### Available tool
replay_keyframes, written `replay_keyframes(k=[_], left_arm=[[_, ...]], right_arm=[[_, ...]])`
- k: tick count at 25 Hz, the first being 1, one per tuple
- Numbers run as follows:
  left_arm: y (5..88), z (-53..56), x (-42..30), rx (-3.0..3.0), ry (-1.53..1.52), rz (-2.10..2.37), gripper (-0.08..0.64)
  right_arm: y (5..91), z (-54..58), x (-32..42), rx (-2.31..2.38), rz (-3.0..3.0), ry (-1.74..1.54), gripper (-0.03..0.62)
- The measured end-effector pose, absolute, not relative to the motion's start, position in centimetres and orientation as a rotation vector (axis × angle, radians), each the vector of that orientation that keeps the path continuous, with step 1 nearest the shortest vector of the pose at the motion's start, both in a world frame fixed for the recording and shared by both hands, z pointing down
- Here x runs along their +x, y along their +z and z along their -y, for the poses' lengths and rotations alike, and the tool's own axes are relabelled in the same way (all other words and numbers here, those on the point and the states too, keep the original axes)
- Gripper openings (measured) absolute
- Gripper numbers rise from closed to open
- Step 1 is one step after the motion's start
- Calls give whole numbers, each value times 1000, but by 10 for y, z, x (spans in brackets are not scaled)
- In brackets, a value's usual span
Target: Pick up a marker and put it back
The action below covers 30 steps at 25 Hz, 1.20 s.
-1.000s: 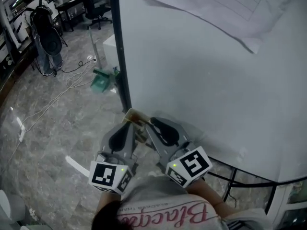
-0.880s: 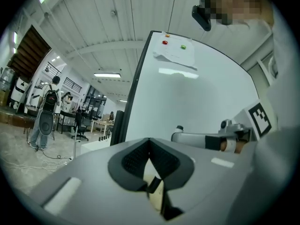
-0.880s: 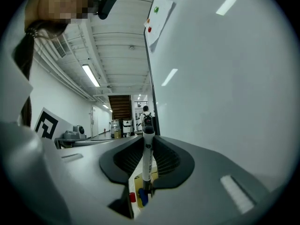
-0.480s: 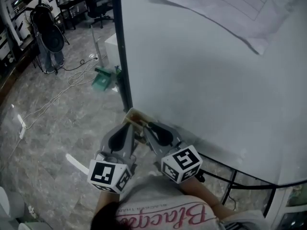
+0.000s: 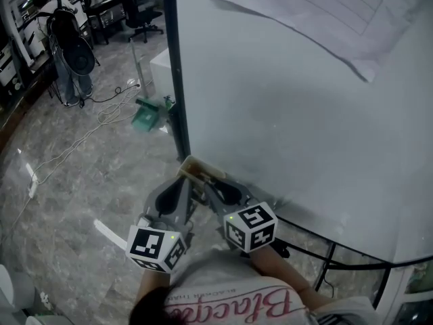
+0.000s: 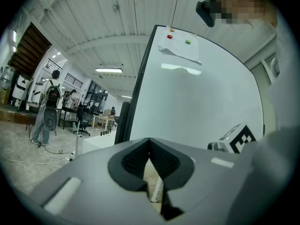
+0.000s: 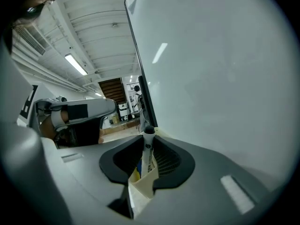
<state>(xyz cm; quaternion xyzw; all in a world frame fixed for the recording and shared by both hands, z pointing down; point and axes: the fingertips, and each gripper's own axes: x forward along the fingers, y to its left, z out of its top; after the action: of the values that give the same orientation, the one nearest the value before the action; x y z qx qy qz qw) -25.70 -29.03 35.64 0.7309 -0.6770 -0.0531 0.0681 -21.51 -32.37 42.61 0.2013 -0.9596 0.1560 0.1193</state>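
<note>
Head view: left gripper (image 5: 181, 183) and right gripper (image 5: 211, 183) sat at cream holder (image 5: 190, 164) below whiteboard (image 5: 304, 120); print on sheet (image 5: 325, 12) was illegible | Left gripper view: jaws were together, empty | Right gripper view: jaws clamped marker (image 7: 149, 150), which stood upright in the holder; label was too blurred to read

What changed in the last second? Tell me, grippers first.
In the head view the right gripper slid left and forward, closer to the cream holder at the whiteboard's lower corner. The marker stands between its jaws, over the holder. No grab or release shows. The left gripper stayed put, jaws together. The whiteboard and holder did not move.
</note>
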Motion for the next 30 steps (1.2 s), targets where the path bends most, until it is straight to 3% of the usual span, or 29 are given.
replay_keyframes(k=[12, 20, 30], left_arm=[[355, 293, -250, 2233, -165, 1992, 0], [344, 289, -251, 2257, -201, 2001, 0], [330, 282, -264, 2264, -254, 2066, 0]], right_arm=[[393, 332, -190, 698, 2890, 241, 155], [299, 322, -152, 828, 3139, 31, 2], [307, 316, -159, 766, 3118, 9, 0]])
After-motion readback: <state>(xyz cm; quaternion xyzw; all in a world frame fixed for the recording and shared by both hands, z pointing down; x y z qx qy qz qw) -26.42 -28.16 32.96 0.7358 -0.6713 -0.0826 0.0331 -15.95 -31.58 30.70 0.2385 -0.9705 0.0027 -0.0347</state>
